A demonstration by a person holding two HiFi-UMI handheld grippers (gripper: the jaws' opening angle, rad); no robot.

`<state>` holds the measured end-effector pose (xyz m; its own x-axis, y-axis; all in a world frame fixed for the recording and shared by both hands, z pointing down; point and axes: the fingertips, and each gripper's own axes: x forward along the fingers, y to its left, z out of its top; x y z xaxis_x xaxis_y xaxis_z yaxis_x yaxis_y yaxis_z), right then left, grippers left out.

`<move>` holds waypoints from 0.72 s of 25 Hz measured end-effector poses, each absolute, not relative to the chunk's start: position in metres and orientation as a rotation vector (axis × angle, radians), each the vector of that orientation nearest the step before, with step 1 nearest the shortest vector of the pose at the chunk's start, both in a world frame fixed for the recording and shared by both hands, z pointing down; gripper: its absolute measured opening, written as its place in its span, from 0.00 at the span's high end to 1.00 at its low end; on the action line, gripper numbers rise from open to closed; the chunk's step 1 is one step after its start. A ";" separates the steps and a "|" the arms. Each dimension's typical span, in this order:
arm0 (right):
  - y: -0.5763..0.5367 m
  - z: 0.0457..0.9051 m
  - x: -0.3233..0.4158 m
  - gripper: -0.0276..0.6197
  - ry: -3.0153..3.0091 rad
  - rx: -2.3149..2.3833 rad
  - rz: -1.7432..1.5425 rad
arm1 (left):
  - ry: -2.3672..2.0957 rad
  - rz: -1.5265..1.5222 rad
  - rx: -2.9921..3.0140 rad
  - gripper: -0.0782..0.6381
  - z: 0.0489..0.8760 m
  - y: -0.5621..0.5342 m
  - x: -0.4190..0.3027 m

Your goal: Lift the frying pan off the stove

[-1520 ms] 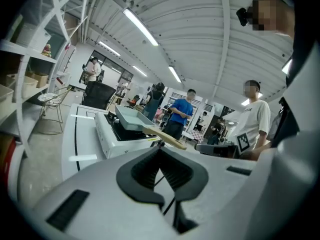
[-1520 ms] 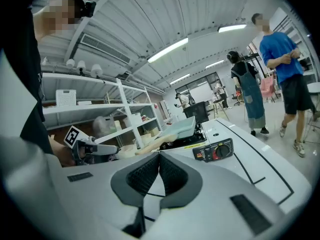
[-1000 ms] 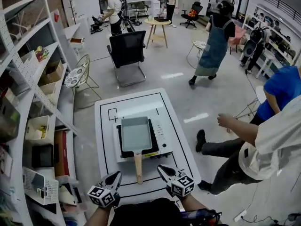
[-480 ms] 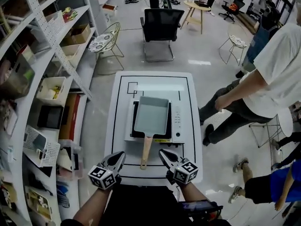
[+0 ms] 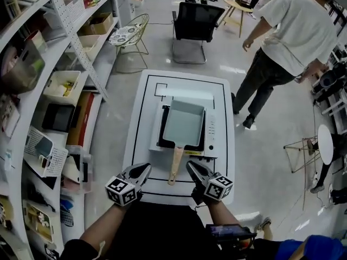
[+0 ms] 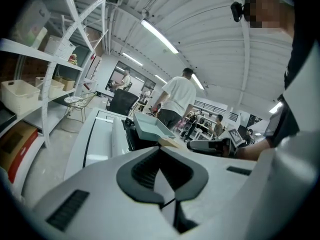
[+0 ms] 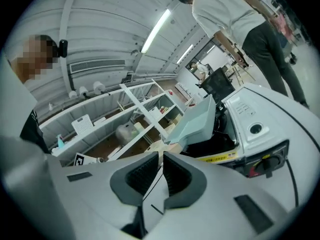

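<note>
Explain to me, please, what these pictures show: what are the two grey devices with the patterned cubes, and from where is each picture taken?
There is no robot here. A person holds a two-jaw tool in each hand. The head view comes from a camera on the person's head that looks down. The left gripper and the right gripper show at the bottom of it. The two gripper views come from a camera riding on each tool, looking along its jaws. On the white table stands a stove. A pale rectangular frying pan sits on it, and its wooden handle points toward the person. Both grippers are shut and hold nothing.
</note>
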<state>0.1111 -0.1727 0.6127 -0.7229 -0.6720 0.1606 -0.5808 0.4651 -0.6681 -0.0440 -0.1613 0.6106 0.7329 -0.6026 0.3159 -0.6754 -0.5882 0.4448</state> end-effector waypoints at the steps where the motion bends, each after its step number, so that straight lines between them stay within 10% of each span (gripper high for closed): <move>1: -0.171 0.613 0.109 0.90 2.580 -1.097 -1.120 | -0.958 0.175 2.388 0.88 0.611 -0.160 -0.043; 7: -0.180 0.618 0.099 0.66 2.378 -1.000 -1.371 | -0.951 0.161 2.369 0.88 0.618 -0.159 -0.050; 18: -0.191 0.621 0.067 0.59 2.200 -0.879 -1.603 | -0.949 0.177 2.349 0.88 0.613 -0.149 -0.061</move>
<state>0.0674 -0.1913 0.6205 -0.7756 -0.6188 0.1245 -0.3081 0.1991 -0.9303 -0.0605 -0.1487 0.6125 0.7364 -0.5911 0.3292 -0.6700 -0.5694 0.4763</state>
